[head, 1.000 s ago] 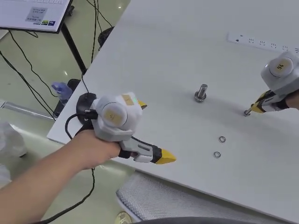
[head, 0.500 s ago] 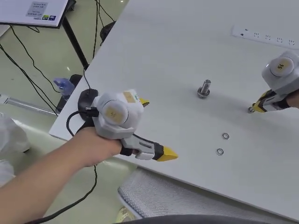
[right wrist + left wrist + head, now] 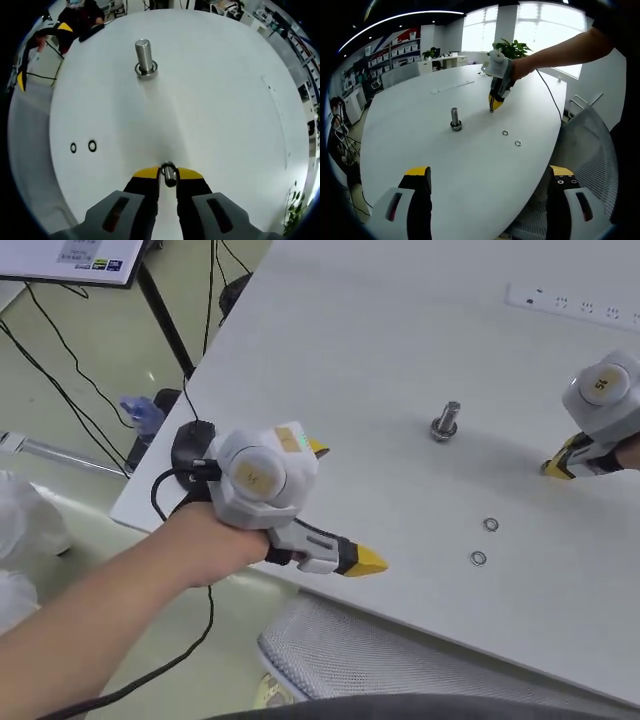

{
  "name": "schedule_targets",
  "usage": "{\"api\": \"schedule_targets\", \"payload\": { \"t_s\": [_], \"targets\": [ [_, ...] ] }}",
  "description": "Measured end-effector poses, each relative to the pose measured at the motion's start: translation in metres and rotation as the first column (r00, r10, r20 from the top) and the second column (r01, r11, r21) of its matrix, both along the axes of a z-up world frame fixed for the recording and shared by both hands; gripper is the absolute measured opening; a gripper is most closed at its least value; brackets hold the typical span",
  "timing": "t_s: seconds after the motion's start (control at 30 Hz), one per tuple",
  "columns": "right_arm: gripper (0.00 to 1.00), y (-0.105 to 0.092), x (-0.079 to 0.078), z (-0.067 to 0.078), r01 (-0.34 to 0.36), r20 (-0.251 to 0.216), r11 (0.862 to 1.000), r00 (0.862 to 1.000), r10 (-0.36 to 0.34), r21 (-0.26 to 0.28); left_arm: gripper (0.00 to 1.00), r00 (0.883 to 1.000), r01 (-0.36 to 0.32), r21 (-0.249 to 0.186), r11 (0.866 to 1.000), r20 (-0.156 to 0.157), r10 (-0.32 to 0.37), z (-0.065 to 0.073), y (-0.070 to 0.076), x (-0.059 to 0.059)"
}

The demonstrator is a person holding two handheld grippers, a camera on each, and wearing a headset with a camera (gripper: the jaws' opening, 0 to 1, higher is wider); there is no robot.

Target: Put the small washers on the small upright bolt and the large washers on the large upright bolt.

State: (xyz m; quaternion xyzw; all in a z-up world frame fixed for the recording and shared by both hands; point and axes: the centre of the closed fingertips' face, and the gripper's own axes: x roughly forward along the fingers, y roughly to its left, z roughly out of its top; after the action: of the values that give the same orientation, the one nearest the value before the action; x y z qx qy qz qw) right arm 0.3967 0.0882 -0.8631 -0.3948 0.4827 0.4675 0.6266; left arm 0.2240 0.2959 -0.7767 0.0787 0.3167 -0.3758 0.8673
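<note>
The large upright bolt (image 3: 445, 422) (image 3: 455, 119) (image 3: 145, 57) stands mid-table with a ring at its base. Two loose washers (image 3: 490, 525) (image 3: 478, 559) lie side by side nearer the front edge, also seen as washers (image 3: 92, 146) (image 3: 505, 133). My right gripper (image 3: 555, 469) (image 3: 168, 176) (image 3: 494, 103) points down at the table, jaws nearly together on either side of the small upright bolt (image 3: 168, 173). My left gripper (image 3: 340, 505) (image 3: 490, 172) hovers wide open over the table's near-left edge, holding nothing.
A white power strip (image 3: 575, 308) lies at the table's far side. The table edge (image 3: 200, 540) runs under my left hand, with cables and a black stand on the floor beyond. A grey mesh chair (image 3: 400, 670) sits below the front edge.
The head camera has shifted. My right gripper's tips have edged onto the small bolt, which stood just beside them before. The left gripper stays where it was.
</note>
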Motion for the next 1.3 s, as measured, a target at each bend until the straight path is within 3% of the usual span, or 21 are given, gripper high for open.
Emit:
{"api": "schedule_targets", "payload": {
  "t_s": [0.5,1.07,1.3],
  "targets": [
    [0.13,0.003,-0.0032,-0.0008,-0.009,-0.005,1.0,1.0,0.009,-0.012,0.97,0.999,0.009,0.024,1.0,0.033,-0.01,0.0004,0.0034,0.0036],
    [0.19,0.0015,-0.0022,-0.0013,-0.011,-0.01,1.0,1.0,0.01,-0.006,0.96,1.0,0.008,0.023,1.0,0.028,-0.008,0.0006,0.001,0.0068],
    [0.21,0.0057,0.0,0.0067,-0.018,0.002,1.0,1.0,0.018,0.009,0.96,1.0,0.011,0.025,1.0,0.027,-0.011,0.0007,0.0012,0.0056]
  ]
}}
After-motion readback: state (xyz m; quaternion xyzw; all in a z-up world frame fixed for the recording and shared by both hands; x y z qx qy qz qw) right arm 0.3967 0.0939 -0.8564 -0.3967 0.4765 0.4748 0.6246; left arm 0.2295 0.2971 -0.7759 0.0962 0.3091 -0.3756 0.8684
